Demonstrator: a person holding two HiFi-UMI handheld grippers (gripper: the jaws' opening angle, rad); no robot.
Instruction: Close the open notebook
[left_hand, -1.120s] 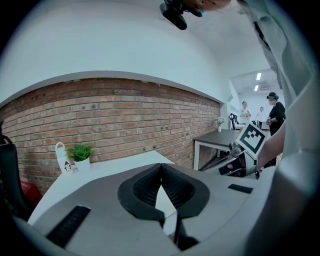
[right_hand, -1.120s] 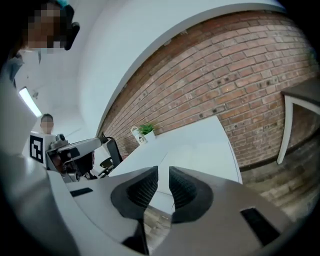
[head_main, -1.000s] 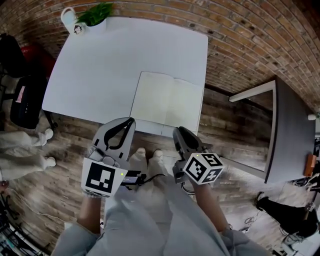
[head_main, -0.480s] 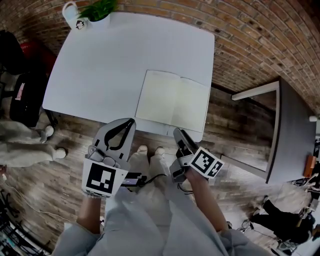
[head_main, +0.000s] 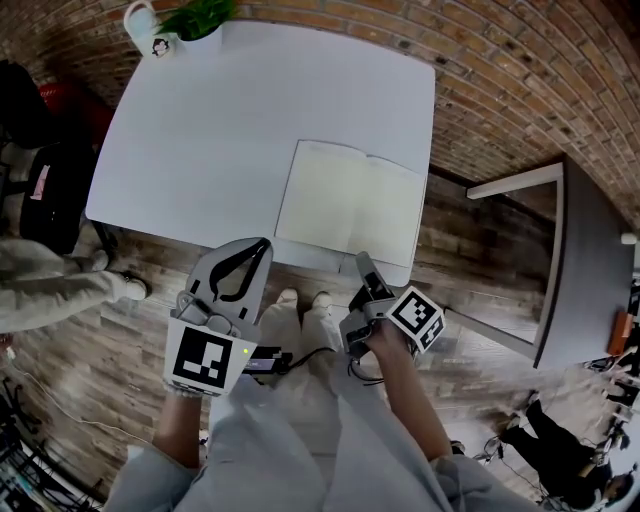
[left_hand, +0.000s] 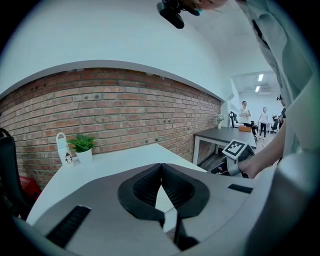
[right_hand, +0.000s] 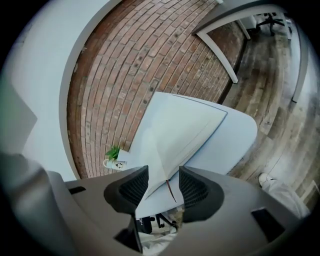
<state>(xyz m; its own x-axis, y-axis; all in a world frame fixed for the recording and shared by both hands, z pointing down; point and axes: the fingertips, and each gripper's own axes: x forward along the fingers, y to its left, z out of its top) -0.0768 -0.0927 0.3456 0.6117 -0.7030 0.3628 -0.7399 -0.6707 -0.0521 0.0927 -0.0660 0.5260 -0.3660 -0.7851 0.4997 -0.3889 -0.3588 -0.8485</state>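
Note:
The open notebook (head_main: 350, 203) lies flat with blank cream pages at the near right of the white table (head_main: 200, 140). A thin ribbon marker (right_hand: 171, 189) hangs off its near edge. My right gripper (head_main: 361, 262) is rolled onto its side just short of the table's near edge, below the notebook. Its jaws are opening with nothing pressed between them; in the right gripper view (right_hand: 164, 182) the notebook (right_hand: 185, 127) shows through the gap, farther off. My left gripper (head_main: 262, 243) is shut and empty at the near edge, left of the notebook. In the left gripper view (left_hand: 161, 167) its jaws meet.
A potted plant (head_main: 195, 25) and a white jug (head_main: 140, 35) stand at the table's far left corner. A dark table (head_main: 590, 260) stands to the right, a black chair (head_main: 40, 190) to the left. A person's legs (head_main: 55, 290) pass at left. A brick wall is behind.
My right gripper has rolled onto its side, sunk a little and its jaws have opened. My left gripper has hardly shifted. The person at left has walked on.

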